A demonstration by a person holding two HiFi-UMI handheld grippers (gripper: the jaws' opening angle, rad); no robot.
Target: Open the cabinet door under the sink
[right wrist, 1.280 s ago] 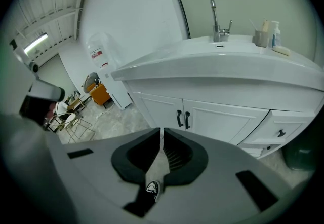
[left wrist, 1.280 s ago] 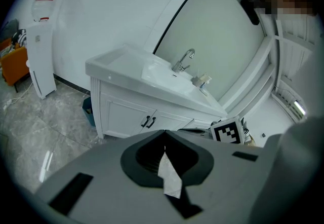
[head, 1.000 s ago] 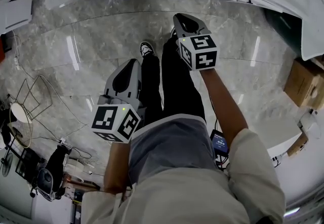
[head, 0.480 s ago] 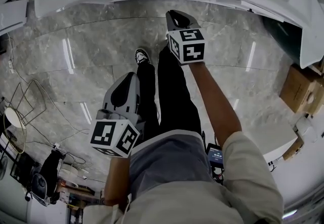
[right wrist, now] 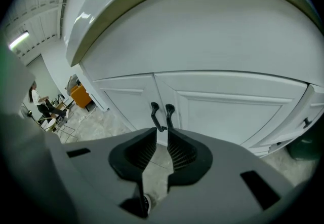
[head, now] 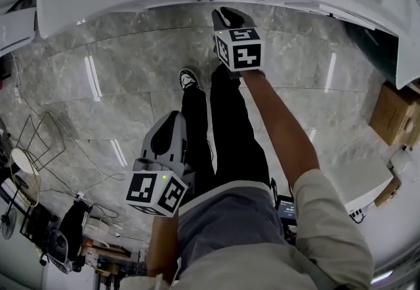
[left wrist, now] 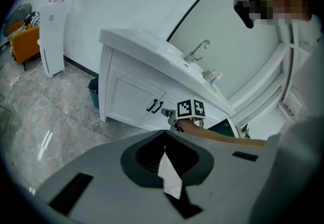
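Marble floor meets a white sink cabinet. Its doors are closed, with two black handles just ahead of the right gripper, whose jaws are slightly apart and empty. The left gripper, jaws together, hangs well back.

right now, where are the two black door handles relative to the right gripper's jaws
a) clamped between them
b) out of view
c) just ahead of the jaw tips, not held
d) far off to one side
C: in the right gripper view the black handles stand just beyond the tips of the right gripper, whose jaws are slightly apart with nothing between them.
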